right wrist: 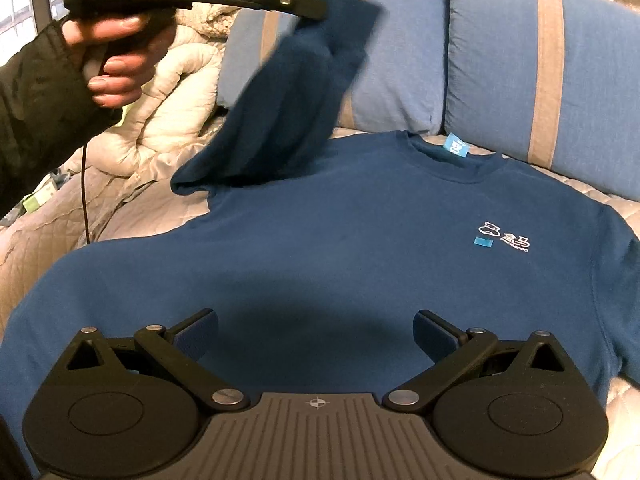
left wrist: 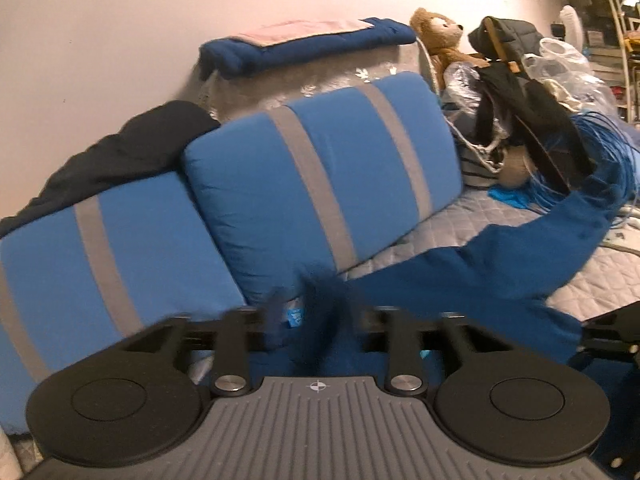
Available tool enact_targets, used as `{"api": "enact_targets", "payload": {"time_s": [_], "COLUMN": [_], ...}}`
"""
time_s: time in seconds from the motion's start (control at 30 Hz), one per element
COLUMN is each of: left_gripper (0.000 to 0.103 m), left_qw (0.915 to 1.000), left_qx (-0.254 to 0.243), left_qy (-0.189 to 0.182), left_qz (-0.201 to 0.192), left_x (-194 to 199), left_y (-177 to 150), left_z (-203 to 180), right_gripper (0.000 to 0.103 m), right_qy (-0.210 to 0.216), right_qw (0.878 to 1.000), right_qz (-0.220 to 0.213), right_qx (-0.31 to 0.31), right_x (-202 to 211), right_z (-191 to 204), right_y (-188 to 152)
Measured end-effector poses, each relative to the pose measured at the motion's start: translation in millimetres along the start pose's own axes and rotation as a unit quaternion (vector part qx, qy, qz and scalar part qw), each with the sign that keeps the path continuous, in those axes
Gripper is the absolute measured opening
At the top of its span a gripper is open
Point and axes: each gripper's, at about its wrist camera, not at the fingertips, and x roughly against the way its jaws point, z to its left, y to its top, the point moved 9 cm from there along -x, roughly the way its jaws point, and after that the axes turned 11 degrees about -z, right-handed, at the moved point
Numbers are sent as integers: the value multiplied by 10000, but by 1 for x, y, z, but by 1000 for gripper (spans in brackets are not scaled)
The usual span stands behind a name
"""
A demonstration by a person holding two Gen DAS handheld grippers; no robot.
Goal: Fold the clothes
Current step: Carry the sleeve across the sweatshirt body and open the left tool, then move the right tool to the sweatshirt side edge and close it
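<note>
Blue cotton fills the middle of the right wrist view: a T-shirt (right wrist: 340, 248) lies front-up and flat on a grey quilted cover (right wrist: 132, 216), its collar toward two blue cushions with grey stripes (right wrist: 540, 80). One sleeve (right wrist: 288, 104) is lifted off the cover, pinched in the left gripper (right wrist: 316, 10), which a hand (right wrist: 116, 52) in a dark cuff holds up above the shirt's shoulder. In the left wrist view the left fingers are clenched on that dark blue fabric. The right gripper (right wrist: 316, 332) hovers low over the shirt's lower half, its fingers spread wide and holding nothing.

A pale puffy quilt (right wrist: 168, 92) is heaped just beside the lifted sleeve. At the far end sit a teddy bear (left wrist: 440, 36), dark clothing and plastic bags (left wrist: 568, 64), well apart from the shirt. Bare quilted cover shows along the shirt's edges, near the cushions.
</note>
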Motion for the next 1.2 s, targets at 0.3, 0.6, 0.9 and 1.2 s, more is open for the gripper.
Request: {"api": "enact_targets", "payload": {"time_s": [0.3,0.6,0.9,1.2], "left_gripper": [64,65,65,65], "left_qw": [9935,9738,9595,9518], "left_qx": [976,1797,2232,2370], "left_qy": [488,1144,1397,1562], "left_qz": [309,798,1000,1160], "left_x": [47,112,152,159], "left_y": [-35,-119,-172,-193], "left_z": [53,107,124,120], "right_gripper": [103,103,92,71], "right_qy": [-32,218,188,298], "right_qw": [9999,9987,9700,9428], "right_qz": [110,262,274,550], "right_qx": [73,385,2407,3275], "right_x": [-3,-7,-33,-95], "right_z": [0,11,24,20], "right_y": [0,6,34,32]}}
